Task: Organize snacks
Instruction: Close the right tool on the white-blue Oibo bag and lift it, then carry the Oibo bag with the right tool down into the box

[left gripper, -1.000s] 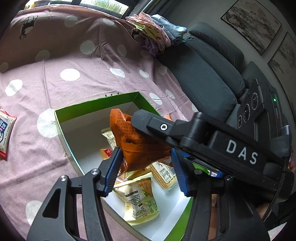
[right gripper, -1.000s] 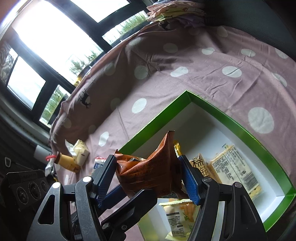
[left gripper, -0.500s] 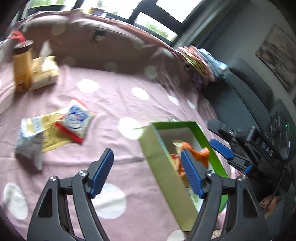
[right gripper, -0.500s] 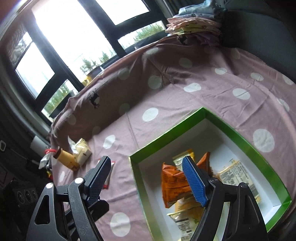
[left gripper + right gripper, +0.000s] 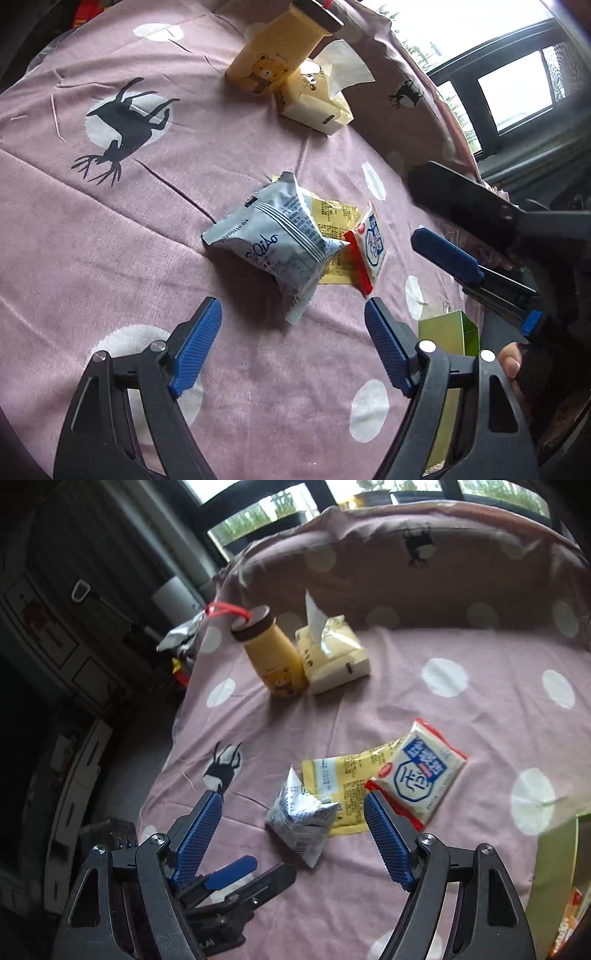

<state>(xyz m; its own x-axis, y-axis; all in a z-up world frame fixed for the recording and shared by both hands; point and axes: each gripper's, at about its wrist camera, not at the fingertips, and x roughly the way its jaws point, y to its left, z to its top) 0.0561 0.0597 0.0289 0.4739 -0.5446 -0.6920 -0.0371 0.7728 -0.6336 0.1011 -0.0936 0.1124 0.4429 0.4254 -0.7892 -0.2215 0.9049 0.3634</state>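
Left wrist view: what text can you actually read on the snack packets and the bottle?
"20250110 D4" on the silver packet's seam.
"Qido", roughly, in script on that same packet; uncertain.
Yellow packet: fine print, too small to read.
Red-and-white packet: blue characters, too foreshortened to read.
Yellow bottle: bear picture, tiny unreadable word.

Daylit black-framed windows [image 5: 258, 513] behind a mauve dotted cloth [image 5: 110, 221] (deer silhouettes printed on it).

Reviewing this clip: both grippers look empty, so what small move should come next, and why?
Probably lower the left gripper, jaws open and empty, onto the silver packet just ahead: it lies loose on the cloth, overlapping the yellow packet, nearest the fingers.
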